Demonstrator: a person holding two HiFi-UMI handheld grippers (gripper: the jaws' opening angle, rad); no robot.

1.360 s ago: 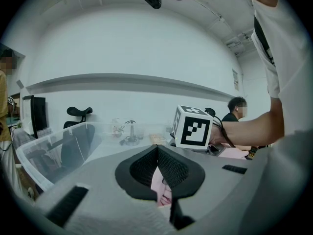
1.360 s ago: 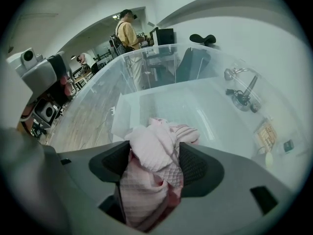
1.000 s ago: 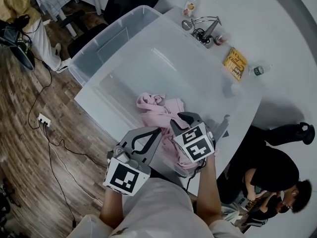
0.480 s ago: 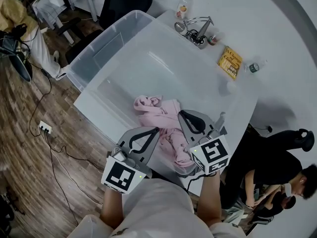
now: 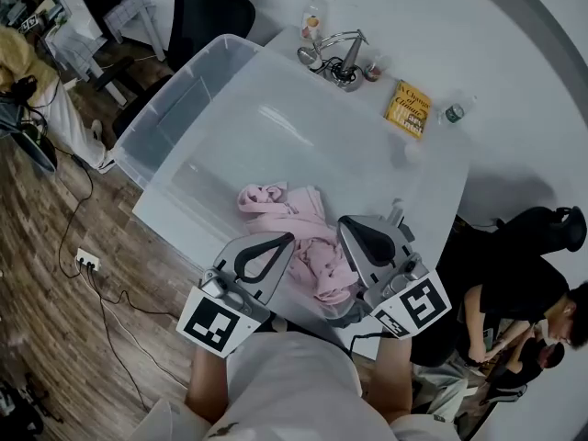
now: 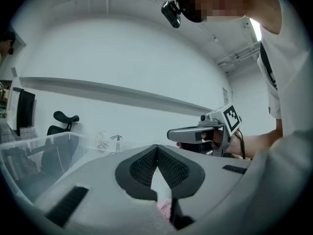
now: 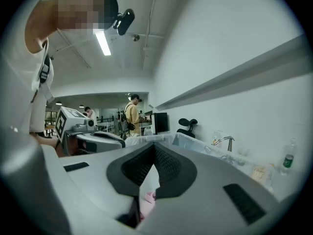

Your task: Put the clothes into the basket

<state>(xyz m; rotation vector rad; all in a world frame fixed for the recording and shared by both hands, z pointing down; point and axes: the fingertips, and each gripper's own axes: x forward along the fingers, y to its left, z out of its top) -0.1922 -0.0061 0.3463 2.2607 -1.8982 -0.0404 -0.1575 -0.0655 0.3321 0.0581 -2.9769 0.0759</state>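
A crumpled pink garment [image 5: 308, 237] lies on the near part of the white table [image 5: 358, 145]. The basket is a large clear plastic bin [image 5: 156, 122] at the table's far left edge. My left gripper [image 5: 278, 240] sits at the garment's left side with its jaws closed, and pink cloth [image 6: 166, 210] shows at their base. My right gripper [image 5: 354, 225] is at the garment's right side. Its jaws have just been closing and now pinch pink cloth [image 7: 146, 199]. Both grippers point almost level, side by side, and each shows in the other's view.
At the table's far end are a metal tap-shaped stand [image 5: 340, 49], a small bottle [image 5: 315, 16], a yellow packet [image 5: 409, 108] and a dark-capped bottle [image 5: 453, 113]. A black office chair [image 5: 197, 12] stands behind the bin. A person [image 5: 514, 292] sits at the right. Cables [image 5: 87, 260] cross the wooden floor.
My right gripper has risen and tipped up from pointing down to nearly level, with its marker cube now nearer me. The left gripper has lifted a little. The garment's near edge has bunched up.
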